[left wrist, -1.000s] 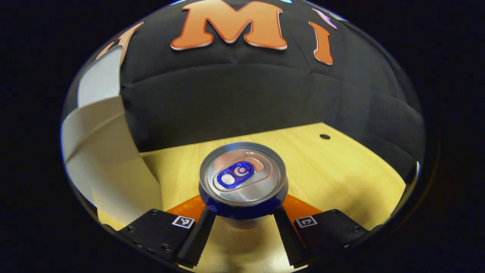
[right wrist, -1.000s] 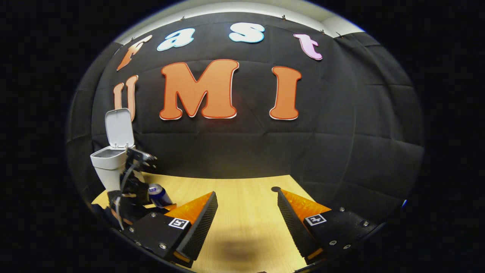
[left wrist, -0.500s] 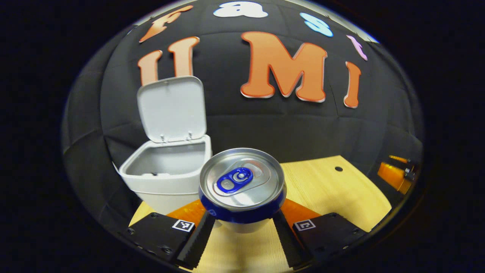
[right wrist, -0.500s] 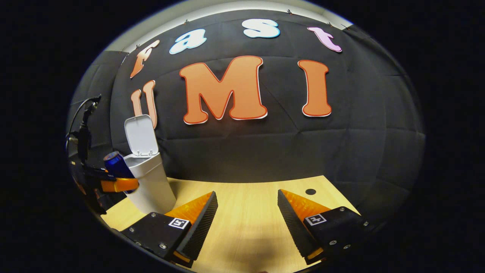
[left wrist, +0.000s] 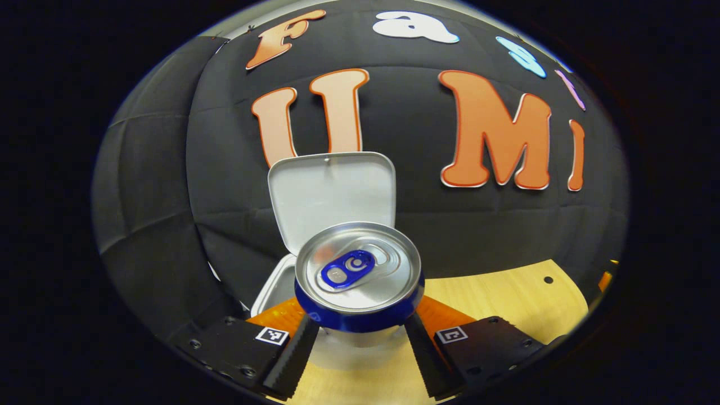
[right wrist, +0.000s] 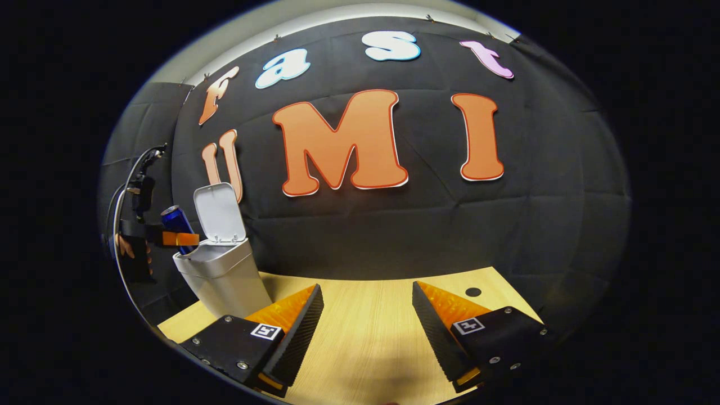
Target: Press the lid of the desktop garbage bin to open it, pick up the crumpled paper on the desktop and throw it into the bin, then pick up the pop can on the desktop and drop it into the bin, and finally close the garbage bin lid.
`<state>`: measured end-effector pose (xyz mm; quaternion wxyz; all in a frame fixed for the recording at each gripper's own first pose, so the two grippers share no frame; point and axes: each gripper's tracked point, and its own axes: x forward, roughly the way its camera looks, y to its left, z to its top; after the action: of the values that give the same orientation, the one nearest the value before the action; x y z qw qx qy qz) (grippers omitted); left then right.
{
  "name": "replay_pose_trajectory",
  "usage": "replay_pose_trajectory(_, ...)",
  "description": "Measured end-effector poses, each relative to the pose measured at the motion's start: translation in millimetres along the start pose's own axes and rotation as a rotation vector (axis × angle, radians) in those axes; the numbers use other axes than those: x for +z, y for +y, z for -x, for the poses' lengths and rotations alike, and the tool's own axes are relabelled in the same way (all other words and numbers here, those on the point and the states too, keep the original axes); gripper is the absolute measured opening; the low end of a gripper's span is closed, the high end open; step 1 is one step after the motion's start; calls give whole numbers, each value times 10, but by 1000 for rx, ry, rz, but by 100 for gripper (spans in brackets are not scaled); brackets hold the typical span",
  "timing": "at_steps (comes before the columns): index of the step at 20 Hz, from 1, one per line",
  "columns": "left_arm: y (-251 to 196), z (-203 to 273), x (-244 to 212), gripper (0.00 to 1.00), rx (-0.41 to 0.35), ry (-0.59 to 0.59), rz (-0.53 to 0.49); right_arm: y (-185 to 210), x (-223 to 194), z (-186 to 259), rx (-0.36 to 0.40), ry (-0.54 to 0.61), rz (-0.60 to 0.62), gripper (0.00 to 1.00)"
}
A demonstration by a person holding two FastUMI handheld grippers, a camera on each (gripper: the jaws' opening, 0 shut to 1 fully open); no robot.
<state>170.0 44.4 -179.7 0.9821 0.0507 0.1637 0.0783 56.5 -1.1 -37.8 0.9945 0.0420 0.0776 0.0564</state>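
Left gripper (left wrist: 360, 343): its 2 fingers clamp the pop can (left wrist: 358, 274) between them, upright, raised beside the bin (right wrist: 222, 275) so it clears the rim; lid (left wrist: 332, 194) stands open beyond. Right gripper (right wrist: 365, 332): fingers apart, idle over the table (right wrist: 365, 315).

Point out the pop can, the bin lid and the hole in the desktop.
pop can (left wrist: 358, 269): left gripper view, silver top.
bin lid (right wrist: 219, 214): right gripper view, raised inner face.
hole (right wrist: 473, 292): right gripper view, its dark centre.
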Motion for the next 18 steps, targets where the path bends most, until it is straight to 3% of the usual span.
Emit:
replay_pose_trajectory(3, 51, -384, -36, 79, 2, 2, -81, -87, -4, -27, -34, 4, -5, 95)
replay_pose_trajectory(8, 47, -623, -128, 82, 9, -3, -42, -117, -35, -14, -55, 19, 3, 95)
replay_pose_trajectory(12, 27, -591, -12, 95, 14, -38, -28, -90, -70, -13, -49, 35, 10, 95)
replay_pose_trajectory(18, -21, -280, 583, 96, -21, -129, 99, 20, -15, 40, -22, 22, 25, 95)
